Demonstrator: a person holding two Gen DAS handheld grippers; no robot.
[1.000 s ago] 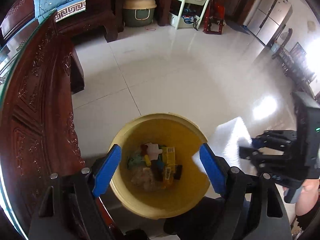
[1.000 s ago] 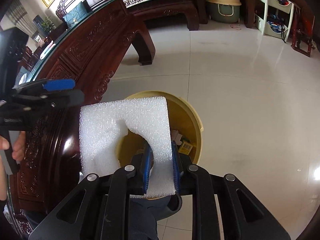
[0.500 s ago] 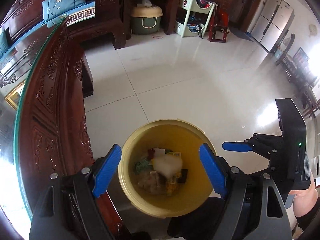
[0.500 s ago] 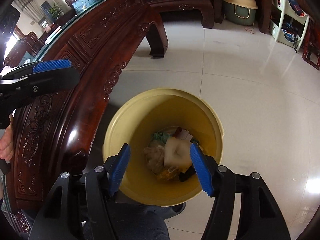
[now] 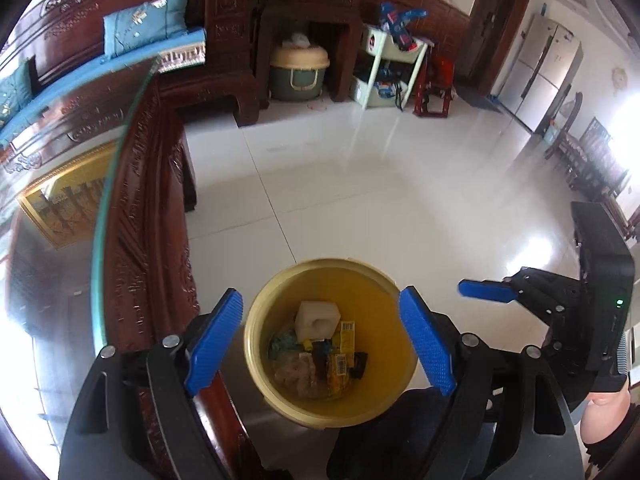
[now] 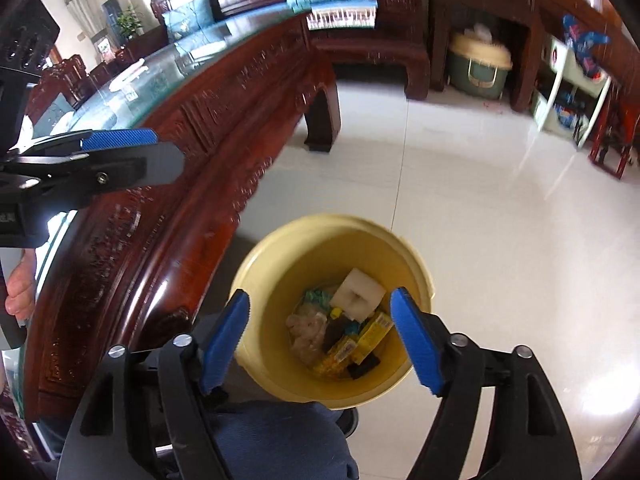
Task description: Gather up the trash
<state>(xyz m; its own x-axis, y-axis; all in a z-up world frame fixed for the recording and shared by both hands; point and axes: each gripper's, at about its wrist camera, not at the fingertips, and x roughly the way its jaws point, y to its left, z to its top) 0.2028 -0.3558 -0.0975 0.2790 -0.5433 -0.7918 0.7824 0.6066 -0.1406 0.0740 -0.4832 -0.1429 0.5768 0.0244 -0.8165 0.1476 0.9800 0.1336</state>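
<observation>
Both tools gape over the yellow bin [image 5: 394, 396] on glossy white tiles [image 5: 360, 200].

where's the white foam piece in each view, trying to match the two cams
Left wrist view: the white foam piece lies in the yellow bin, on top of the trash, low centre, between the left gripper fingers.
Right wrist view: the foam sits right of centre, at the far side of the trash pile, between the right gripper fingers.
Shared landmark: the green tub with a cream lid under the dark wooden cabinet.
</observation>
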